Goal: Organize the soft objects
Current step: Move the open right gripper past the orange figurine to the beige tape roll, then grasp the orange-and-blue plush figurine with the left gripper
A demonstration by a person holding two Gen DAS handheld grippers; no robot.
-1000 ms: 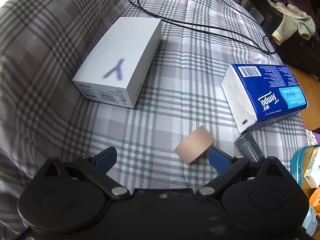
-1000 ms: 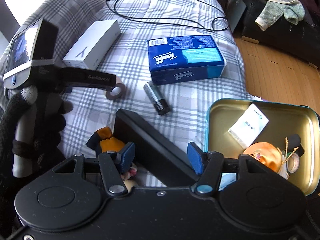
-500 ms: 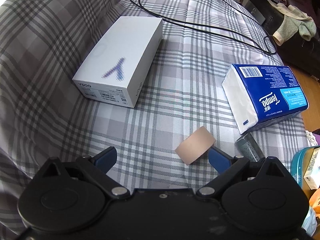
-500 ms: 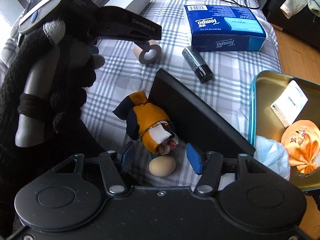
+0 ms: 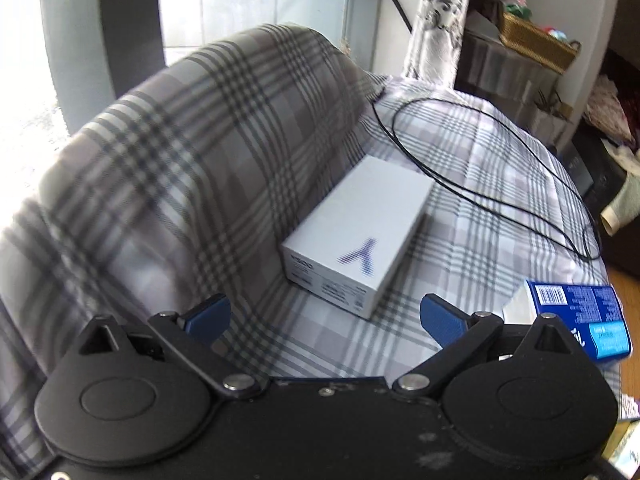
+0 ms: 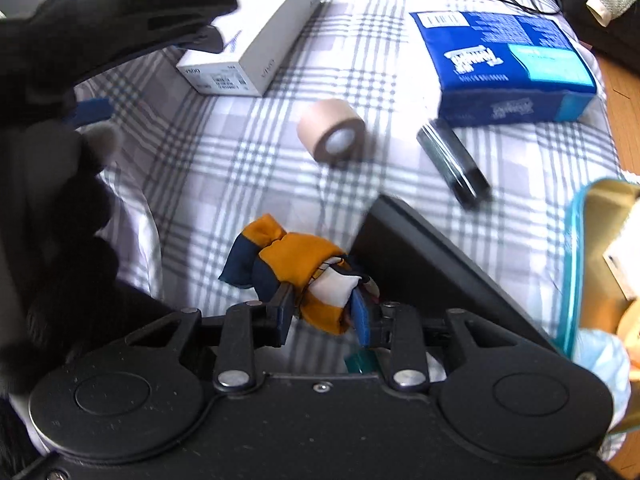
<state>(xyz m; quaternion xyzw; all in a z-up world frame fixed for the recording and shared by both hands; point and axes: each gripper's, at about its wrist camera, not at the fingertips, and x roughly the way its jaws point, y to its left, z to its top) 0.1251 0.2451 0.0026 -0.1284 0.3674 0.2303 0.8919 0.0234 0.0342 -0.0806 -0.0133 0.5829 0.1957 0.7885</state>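
Right gripper [image 6: 322,314]: now clamped on orange-navy cloth toy [image 6: 304,268]; 0.5 s ago apart.
Left gripper [image 5: 324,316]: raised, fingers apart.
Tissue pack [image 6: 508,68]: "Tempo".
White box [image 6: 252,52]: "Y500".

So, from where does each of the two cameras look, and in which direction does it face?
Left wrist: sits on the left gripper, facing forward over the plaid cover at the white box; its open blue fingers show, holding nothing.
Right wrist: sits on the right gripper, looking down at the cover; its fingers are shut on the orange cloth bundle; the gloved left hand shows at the left.
Shared: the white box, the blue tissue pack and the black cable.
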